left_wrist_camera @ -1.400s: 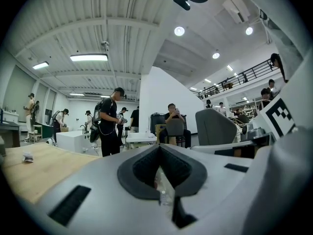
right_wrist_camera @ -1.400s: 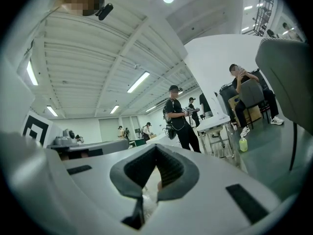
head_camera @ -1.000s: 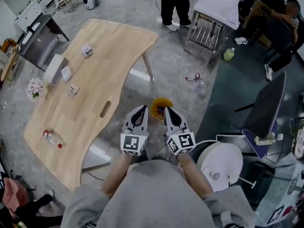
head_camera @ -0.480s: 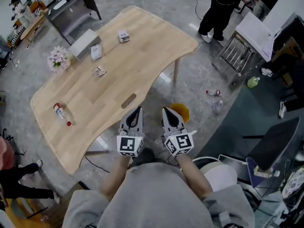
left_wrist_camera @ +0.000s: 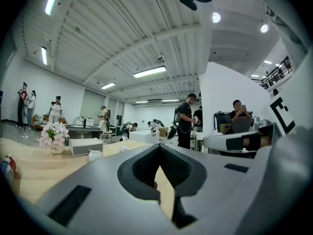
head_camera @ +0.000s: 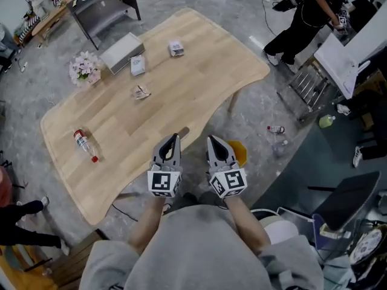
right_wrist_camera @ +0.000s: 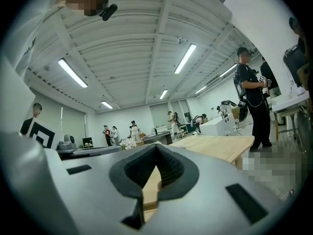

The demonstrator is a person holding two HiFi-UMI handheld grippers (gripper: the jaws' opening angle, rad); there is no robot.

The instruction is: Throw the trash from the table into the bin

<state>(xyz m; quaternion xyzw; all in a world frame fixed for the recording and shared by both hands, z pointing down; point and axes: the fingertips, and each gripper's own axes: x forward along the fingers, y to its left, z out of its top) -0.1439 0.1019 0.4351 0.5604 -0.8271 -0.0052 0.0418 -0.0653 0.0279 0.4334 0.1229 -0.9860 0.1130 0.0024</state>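
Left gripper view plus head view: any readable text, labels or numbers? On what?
"Life": on the flower pot, left gripper view; the smaller line under it is unreadable.
Too small to read: print on the packets, head view.
Too small to read: label on the bottle, head view.
No words: cubes on the left gripper and right gripper carry square markers only.

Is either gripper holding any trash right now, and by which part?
Nothing is held: the left gripper and the right gripper are both shut and empty.
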